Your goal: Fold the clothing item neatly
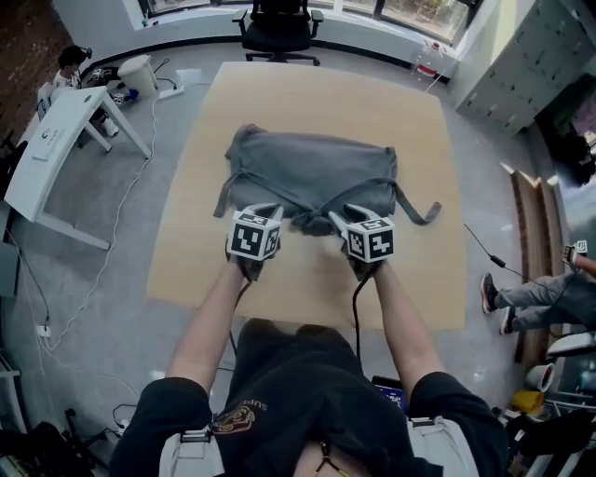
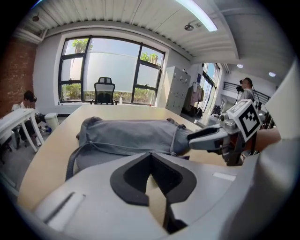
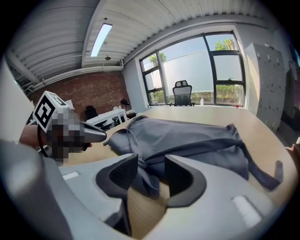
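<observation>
A grey garment (image 1: 312, 172) lies bunched across the middle of the wooden table (image 1: 279, 93), with a strap (image 1: 424, 214) trailing off to the right. Both grippers sit at its near edge. My left gripper (image 1: 270, 211) is shut with nothing in it. In the left gripper view (image 2: 150, 157) its pads meet just short of the garment (image 2: 126, 136). My right gripper (image 1: 343, 217) holds a hanging fold of the near hem. In the right gripper view the garment (image 3: 197, 136) fills the gap between the half-spread jaws of that gripper (image 3: 151, 168).
A black office chair (image 1: 279, 28) stands at the table's far end. On the floor at the left is a white desk (image 1: 56, 140), and a seated person's legs (image 1: 535, 298) show at the right. Bare wood lies between the garment and the table's near edge.
</observation>
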Demonstrator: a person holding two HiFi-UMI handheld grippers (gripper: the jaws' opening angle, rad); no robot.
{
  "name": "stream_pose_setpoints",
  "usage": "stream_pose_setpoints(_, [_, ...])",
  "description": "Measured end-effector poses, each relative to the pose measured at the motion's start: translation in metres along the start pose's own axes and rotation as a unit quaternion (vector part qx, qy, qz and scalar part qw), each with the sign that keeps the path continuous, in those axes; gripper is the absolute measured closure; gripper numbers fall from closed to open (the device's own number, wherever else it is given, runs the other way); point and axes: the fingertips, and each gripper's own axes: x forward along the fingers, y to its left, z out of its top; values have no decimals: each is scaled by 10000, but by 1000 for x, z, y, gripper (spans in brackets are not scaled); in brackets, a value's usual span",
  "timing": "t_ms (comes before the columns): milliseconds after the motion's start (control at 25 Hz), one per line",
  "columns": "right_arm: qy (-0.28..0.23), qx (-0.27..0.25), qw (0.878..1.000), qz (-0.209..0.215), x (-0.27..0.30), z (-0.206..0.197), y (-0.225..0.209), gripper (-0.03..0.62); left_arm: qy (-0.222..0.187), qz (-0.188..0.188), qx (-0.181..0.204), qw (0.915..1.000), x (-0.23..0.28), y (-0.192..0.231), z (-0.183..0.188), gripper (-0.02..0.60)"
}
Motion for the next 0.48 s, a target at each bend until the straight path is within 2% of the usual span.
stream_pose_setpoints(160, [534, -482, 9974, 89, 32, -13, 35, 373, -120, -345, -217, 9991, -8, -12, -1, 574])
stream_pose_setpoints(240, [838, -635, 9945, -37, 44, -24, 37, 372, -105, -470, -233, 9986, -9, -19, -1, 574])
stream_pose_setpoints(320, [1071, -563, 9924, -236, 52, -36, 34, 372, -91, -600, -270, 9978, -11, -22, -2, 574])
stream_pose_setpoints(360, [1154, -524, 9914, -336, 54, -39, 32, 392, -92, -654, -273, 9974, -12, -22, -2, 574])
stream_pose_setpoints(400, [1198, -493, 9907, -406, 55, -40, 32, 448, -96, -699, -261, 9972, -13, -21, -2, 574])
stream_pose_setpoints(480, [1128, -427, 9919, -400, 54, -34, 36, 488, -102, -763, -221, 9968, -15, -16, -2, 574])
